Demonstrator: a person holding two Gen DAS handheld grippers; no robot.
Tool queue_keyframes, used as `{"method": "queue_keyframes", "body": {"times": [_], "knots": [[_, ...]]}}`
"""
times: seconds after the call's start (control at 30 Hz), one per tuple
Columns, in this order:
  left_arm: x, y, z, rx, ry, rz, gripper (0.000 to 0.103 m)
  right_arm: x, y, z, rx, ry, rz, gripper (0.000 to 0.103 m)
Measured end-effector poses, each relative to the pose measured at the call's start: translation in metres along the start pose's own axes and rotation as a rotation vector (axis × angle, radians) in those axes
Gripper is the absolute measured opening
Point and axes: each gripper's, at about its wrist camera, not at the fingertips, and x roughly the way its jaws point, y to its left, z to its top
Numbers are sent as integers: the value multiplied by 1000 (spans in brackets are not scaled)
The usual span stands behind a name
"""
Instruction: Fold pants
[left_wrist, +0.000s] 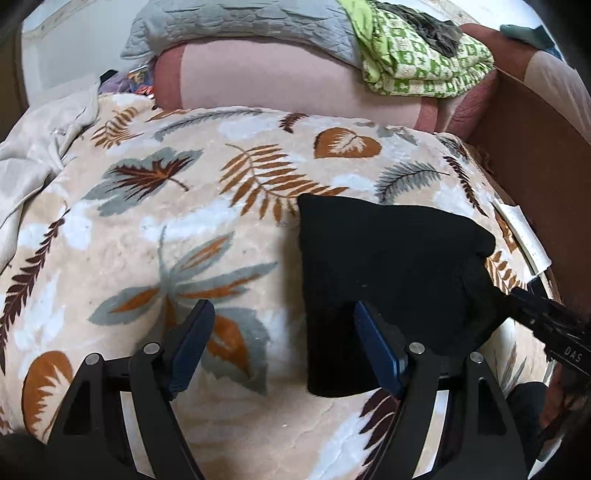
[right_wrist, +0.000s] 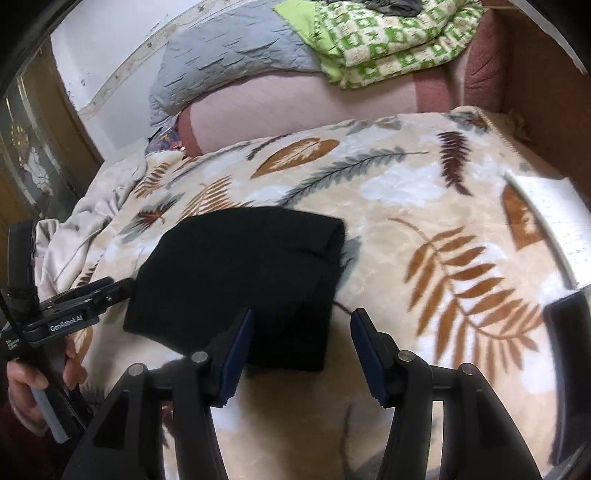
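The black pants (left_wrist: 391, 273) lie folded into a compact bundle on the leaf-patterned blanket (left_wrist: 177, 221). My left gripper (left_wrist: 282, 321) is open and empty, its right finger over the bundle's near left edge. In the right wrist view the bundle (right_wrist: 240, 280) lies left of centre. My right gripper (right_wrist: 301, 332) is open and empty, its left finger over the bundle's near right corner. The right gripper also shows in the left wrist view (left_wrist: 532, 314) at the bundle's right edge. The left gripper shows in the right wrist view (right_wrist: 103, 291) at the bundle's left edge.
A pink cushion (left_wrist: 280, 81) lies behind the blanket, with a grey quilt (left_wrist: 236, 26) and a green patterned cloth (left_wrist: 421, 62) on it. A beige cloth (left_wrist: 40, 158) is crumpled at the left. A brown wooden board (left_wrist: 535, 155) stands at the right, with a white paper (right_wrist: 561, 225) beside it.
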Motion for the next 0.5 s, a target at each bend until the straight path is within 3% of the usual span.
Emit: {"method": "queue_keyframes", "body": {"times": [0.1, 0.13, 0.23, 0.37, 0.5], "knots": [[7, -8, -1, 18, 10, -6, 78, 15, 4, 4, 7, 9, 20, 53], [9, -11, -2, 22, 16, -9, 78, 20, 6, 5, 11, 18, 18, 34], [12, -16, -5, 28, 25, -21, 78, 20, 10, 5, -25, 22, -15, 3], [14, -23, -11, 56, 17, -22, 79, -3, 8, -4, -47, 10, 12, 2], [17, -27, -10, 52, 20, -18, 80, 12, 3, -11, -44, 49, -20, 4]]}}
